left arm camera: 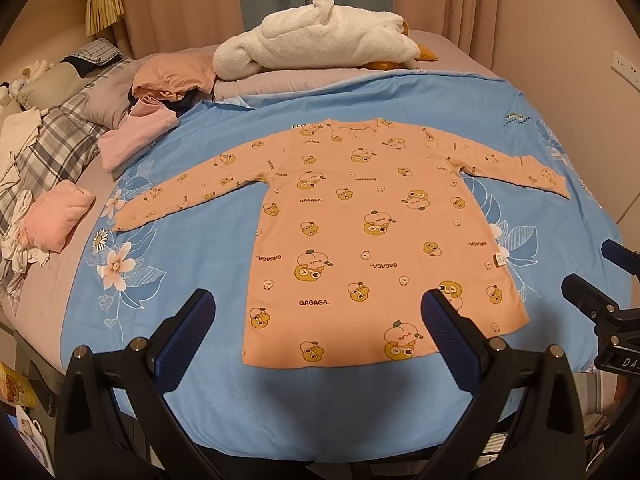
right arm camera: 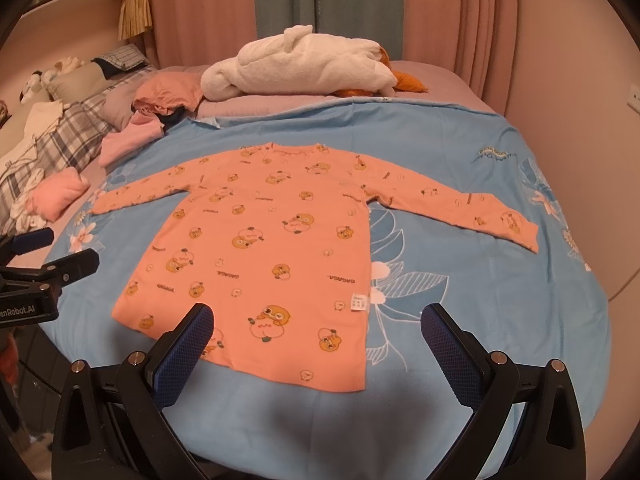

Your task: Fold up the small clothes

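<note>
**Shirt laid flat, both tools released**

Where the blue floral sheet [left arm camera: 192, 264] covers the bed, a peach long-sleeved shirt [left arm camera: 372, 224] printed with cartoon figures and "GAGAGA" lies flat at the centre of both frames, sleeves spread to either side, neckline toward the top of the frame.

Left wrist view: the left tool [left arm camera: 316, 320] is released, fingers wide apart and holding nothing, above the hem at the lower centre. The right tool [left arm camera: 592, 276] shows at the right edge. A small label [left arm camera: 499, 259] sits on the shirt's right side seam.

Right wrist view: the right tool [right arm camera: 316, 332] is likewise released and empty at the lower centre, its left finger over the hem, its right finger over bare sheet. The left tool [right arm camera: 52, 252] shows at the left edge. Only this view shows the shirt's right sleeve cuff [right arm camera: 524, 236] with clear sheet beyond it.

Both views show a white plush toy [left arm camera: 320, 40] at the top centre, a heap of pink clothes [left arm camera: 160, 88] at the upper left, and a folded pink item [left arm camera: 56, 216] at the left.
</note>
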`<state>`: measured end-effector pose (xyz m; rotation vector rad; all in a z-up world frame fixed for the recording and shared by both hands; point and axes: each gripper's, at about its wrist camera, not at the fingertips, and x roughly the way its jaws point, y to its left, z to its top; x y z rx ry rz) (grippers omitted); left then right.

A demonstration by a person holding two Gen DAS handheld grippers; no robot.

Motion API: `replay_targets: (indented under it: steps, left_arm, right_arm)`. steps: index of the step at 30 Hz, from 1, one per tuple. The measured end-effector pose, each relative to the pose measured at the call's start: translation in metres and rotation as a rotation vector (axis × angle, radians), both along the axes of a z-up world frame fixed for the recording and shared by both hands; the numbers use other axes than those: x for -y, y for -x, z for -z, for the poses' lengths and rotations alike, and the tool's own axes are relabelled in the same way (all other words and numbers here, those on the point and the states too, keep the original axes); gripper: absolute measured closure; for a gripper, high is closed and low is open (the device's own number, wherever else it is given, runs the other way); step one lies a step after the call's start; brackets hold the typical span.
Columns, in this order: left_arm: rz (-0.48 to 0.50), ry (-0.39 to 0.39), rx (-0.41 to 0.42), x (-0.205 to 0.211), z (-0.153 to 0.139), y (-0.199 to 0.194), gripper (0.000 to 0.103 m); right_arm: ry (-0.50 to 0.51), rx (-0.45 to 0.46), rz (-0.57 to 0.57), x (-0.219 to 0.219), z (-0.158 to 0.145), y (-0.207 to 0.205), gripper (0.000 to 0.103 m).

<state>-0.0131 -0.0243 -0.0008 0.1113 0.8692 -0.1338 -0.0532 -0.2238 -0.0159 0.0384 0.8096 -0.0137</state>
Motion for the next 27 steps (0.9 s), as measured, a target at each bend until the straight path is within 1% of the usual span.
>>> replay_targets:
  steps: [3,7,13,15,17,20,23,27]
  left_arm:
    - [0.000,0.022,-0.018,-0.002,0.005,-0.004,0.000]
    - [-0.031,0.089,-0.048,-0.012,0.016,-0.015,0.000]
    - [-0.051,0.108,-0.095,-0.014,0.039,-0.032,0.000]
    - [-0.062,0.108,-0.126,-0.016,0.053,-0.041,0.000]
    - [-0.071,0.110,-0.166,-0.017,0.068,-0.050,0.000]
    - [-0.070,0.130,-0.203,-0.017,0.084,-0.060,0.001]
    - [-0.082,0.158,-0.223,-0.016,0.093,-0.073,0.001]
    - [-0.083,0.194,-0.217,-0.010,0.096,-0.092,0.001]
  right_arm:
    - [-0.005,-0.007,0.007,0.001,0.005,-0.001,0.001]
    - [-0.019,-0.017,0.016,0.005,0.011,-0.005,0.001]
    - [-0.051,-0.048,0.023,0.013,0.029,-0.014,0.001]
    - [-0.069,-0.060,0.024,0.018,0.036,-0.018,0.001]
    - [-0.097,-0.072,0.026,0.023,0.047,-0.023,0.001]
    - [-0.156,-0.102,0.048,0.036,0.064,-0.030,0.001]
    - [-0.221,-0.109,0.079,0.053,0.077,-0.037,0.001]
    - [-0.275,-0.071,0.172,0.087,0.085,-0.047,0.001]
